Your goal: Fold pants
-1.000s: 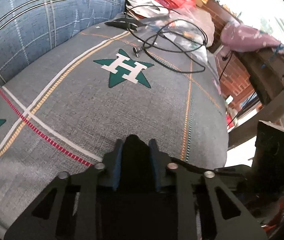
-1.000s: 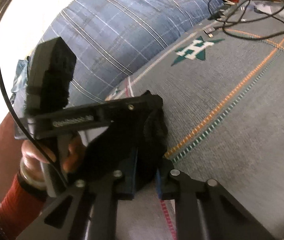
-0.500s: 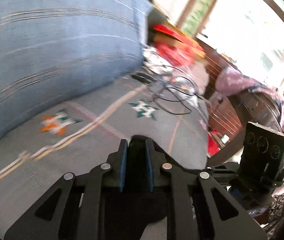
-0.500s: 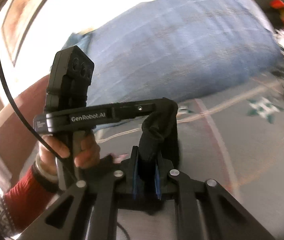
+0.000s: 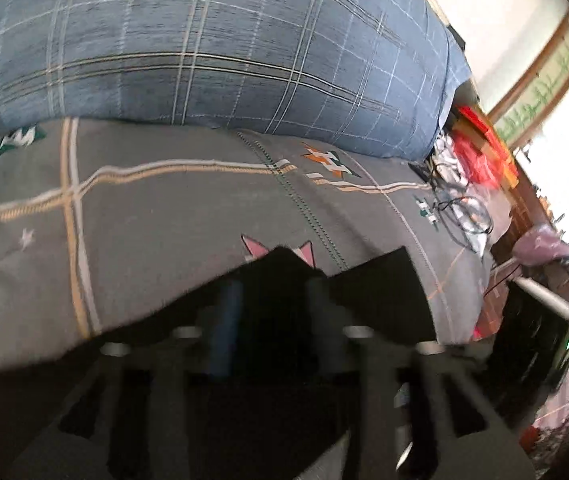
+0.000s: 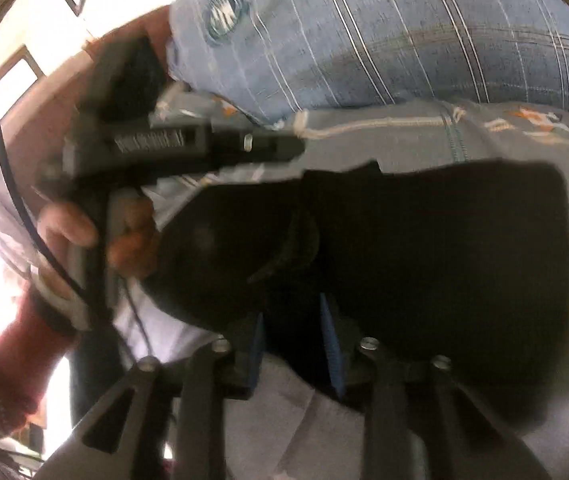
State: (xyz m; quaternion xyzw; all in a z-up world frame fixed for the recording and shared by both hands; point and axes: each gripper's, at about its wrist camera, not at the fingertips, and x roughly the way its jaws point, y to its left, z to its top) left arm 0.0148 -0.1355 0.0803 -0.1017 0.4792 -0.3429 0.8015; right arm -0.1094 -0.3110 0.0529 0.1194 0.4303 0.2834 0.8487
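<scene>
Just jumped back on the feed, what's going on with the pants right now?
A person holds a gripper in each hand over a bed with a grey patterned sheet and a blue plaid pillow. The black fabric pants lie spread on the sheet. Both the left gripper and the right gripper are opening their jaws, with black cloth between the pads, so this looks like the release after a fold.

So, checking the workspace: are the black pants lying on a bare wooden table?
No, the black pants lie on a grey patterned bedsheet.
</scene>
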